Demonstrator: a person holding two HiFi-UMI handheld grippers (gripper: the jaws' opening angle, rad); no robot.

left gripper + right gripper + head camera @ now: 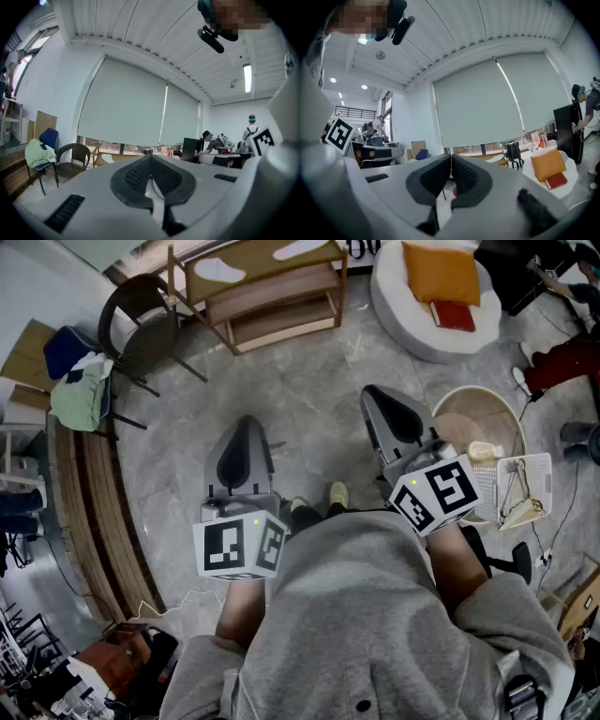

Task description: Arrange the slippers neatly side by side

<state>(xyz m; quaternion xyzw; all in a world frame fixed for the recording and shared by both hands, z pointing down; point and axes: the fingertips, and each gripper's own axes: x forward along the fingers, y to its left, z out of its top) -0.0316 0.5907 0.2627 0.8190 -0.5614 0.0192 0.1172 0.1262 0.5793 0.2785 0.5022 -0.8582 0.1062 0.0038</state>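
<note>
Grey stone floor (300, 390), seen from above by a person in a grey sweatshirt (375, 615) standing on it.

Far right: round white seat (398, 310) with an orange cushion (441, 273) and a red book (453, 315) on it.

Far side, centre: low wooden rack (281, 296). Two white slippers (220, 269) lie on its top board, apart from each other, one to the left and one to the right.

Left of the rack: black wicker chair (141, 334). Beyond it, a blue chair (61, 348) draped with a green cloth (80, 395).

Right, near the person: round pale basket (473, 418).

Left gripper (151, 159): pads pressed together, nothing between them. It points out across the room.

Right gripper (451, 158): jaws also fully closed, empty, held level beside the left one.
</note>
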